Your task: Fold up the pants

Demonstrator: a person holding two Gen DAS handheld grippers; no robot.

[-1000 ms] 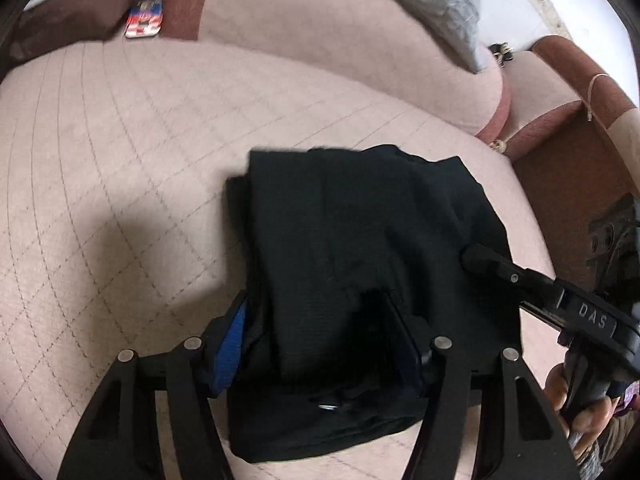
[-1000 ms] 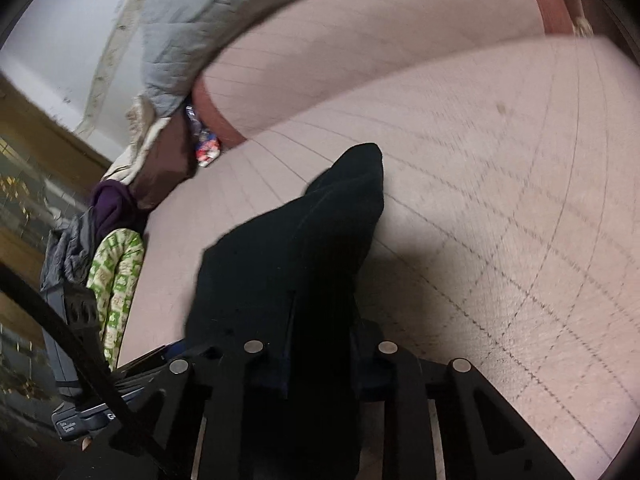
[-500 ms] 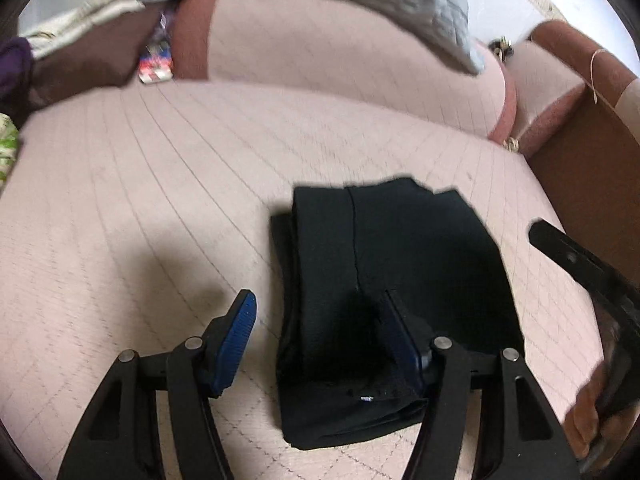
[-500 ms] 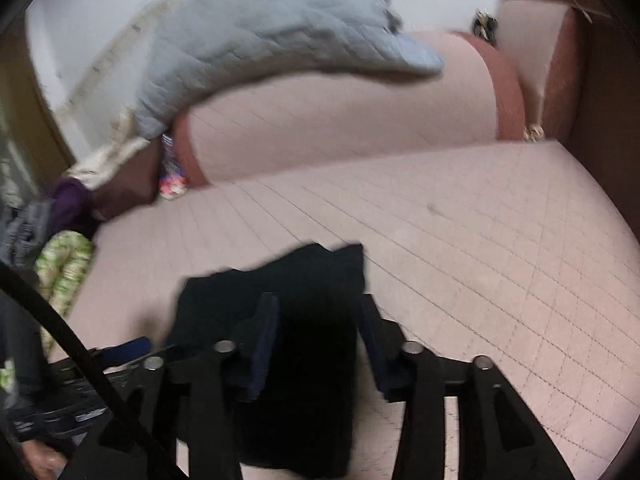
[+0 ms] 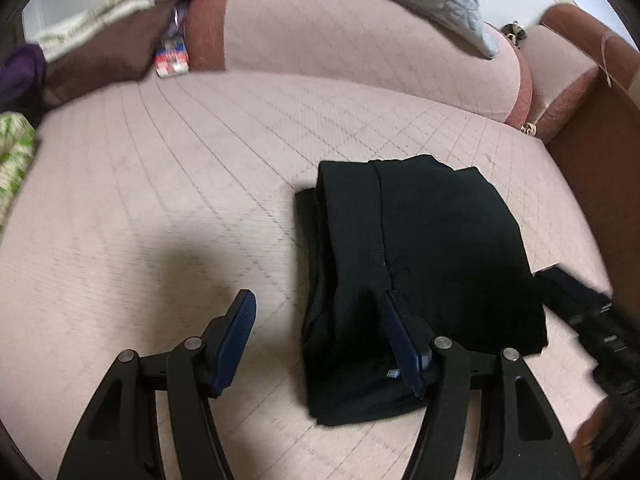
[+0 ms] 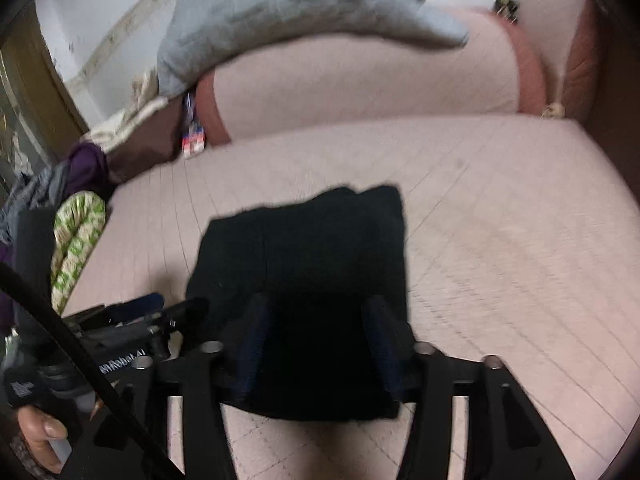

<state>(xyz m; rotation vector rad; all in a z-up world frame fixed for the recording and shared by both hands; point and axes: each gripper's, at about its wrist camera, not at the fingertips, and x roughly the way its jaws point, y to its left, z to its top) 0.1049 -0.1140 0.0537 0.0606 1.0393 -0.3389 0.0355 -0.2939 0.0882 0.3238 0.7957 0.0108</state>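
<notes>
Lying folded on the pink sofa seat (image 5: 160, 208), the black pants (image 5: 420, 264) sit straight ahead under the released right gripper (image 6: 316, 344), long axis pointing away, while the left gripper (image 5: 320, 344), also spread, hangs off their left edge.

Both grippers, left gripper (image 5: 316, 334) and right gripper (image 6: 316, 342), are black with blue pads and silver screws

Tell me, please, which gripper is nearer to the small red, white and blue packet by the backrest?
Left, as far as I can judge. The left gripper sits on the packet's side of the folded black pants; the right gripper is over the pants, farther along.
</notes>
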